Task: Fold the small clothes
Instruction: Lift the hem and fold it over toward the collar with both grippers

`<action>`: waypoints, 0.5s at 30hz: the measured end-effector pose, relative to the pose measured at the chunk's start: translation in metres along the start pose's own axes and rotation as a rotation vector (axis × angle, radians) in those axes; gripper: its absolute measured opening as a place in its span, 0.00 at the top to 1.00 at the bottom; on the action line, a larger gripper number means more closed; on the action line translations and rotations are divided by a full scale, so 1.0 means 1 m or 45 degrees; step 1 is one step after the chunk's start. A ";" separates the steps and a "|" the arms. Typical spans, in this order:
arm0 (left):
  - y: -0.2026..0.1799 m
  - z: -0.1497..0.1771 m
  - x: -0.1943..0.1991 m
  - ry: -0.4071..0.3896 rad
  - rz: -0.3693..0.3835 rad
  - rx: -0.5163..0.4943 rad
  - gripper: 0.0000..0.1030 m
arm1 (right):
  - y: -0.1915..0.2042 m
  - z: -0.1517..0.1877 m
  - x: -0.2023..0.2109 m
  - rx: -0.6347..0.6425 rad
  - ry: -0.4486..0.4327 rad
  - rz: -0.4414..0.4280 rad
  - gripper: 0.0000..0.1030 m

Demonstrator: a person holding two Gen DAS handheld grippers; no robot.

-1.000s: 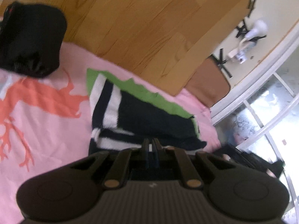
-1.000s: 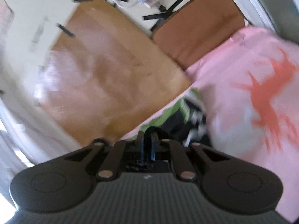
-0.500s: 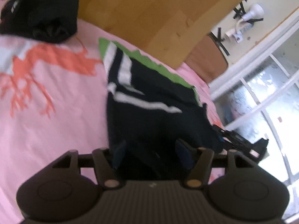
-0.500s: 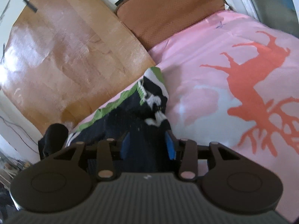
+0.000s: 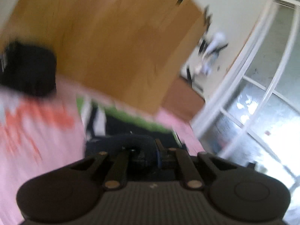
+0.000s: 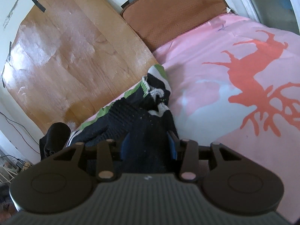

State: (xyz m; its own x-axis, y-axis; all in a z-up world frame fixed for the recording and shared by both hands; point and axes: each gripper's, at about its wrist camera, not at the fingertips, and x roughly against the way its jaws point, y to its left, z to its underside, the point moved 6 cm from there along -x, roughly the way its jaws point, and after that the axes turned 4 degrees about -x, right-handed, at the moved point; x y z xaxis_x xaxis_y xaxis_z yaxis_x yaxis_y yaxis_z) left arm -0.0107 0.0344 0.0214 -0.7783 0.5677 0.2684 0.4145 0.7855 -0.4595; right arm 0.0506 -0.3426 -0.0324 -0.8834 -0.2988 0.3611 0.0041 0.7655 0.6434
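The small garment is dark navy knit with white stripes and a green edge. It lies crumpled on the pink bedcover, next to the wooden board. My right gripper hangs low over its near end. Its blue pads stand apart and dark fabric fills the gap between them; the jaws read as open. The left wrist view is blurred. There the garment stretches away in front of my left gripper, which is shut on a dark fold that loops over its fingertips.
A black bundle of cloth sits at the bedcover's far left, seen also as the black bundle. A wooden board and a brown cushion lie beyond the bed. A window frame stands on the right.
Both grippers opened from shut. The left closed again on a fold of the garment and swung sideways. The right sank onto the garment and stays apart around the fabric.
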 end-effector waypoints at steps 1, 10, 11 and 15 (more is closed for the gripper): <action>0.001 0.003 -0.001 -0.010 -0.020 -0.021 0.92 | 0.000 0.000 0.000 -0.005 0.000 -0.004 0.56; 0.041 0.034 -0.041 0.321 -0.155 0.109 0.38 | 0.001 -0.002 0.004 0.016 -0.009 0.005 0.56; 0.042 0.031 -0.042 0.304 -0.156 0.108 0.33 | 0.003 -0.004 0.006 0.033 -0.035 -0.001 0.54; 0.048 0.023 -0.058 0.322 -0.167 0.137 0.37 | 0.016 -0.020 0.002 0.078 -0.069 -0.036 0.54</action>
State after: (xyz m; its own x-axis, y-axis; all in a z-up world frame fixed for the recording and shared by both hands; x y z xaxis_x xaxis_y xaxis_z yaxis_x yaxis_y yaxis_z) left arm 0.0431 0.0341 -0.0360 -0.6739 0.5171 0.5276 0.2557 0.8333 -0.4901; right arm 0.0580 -0.3428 -0.0078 -0.9069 -0.2904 0.3052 -0.0483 0.7913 0.6095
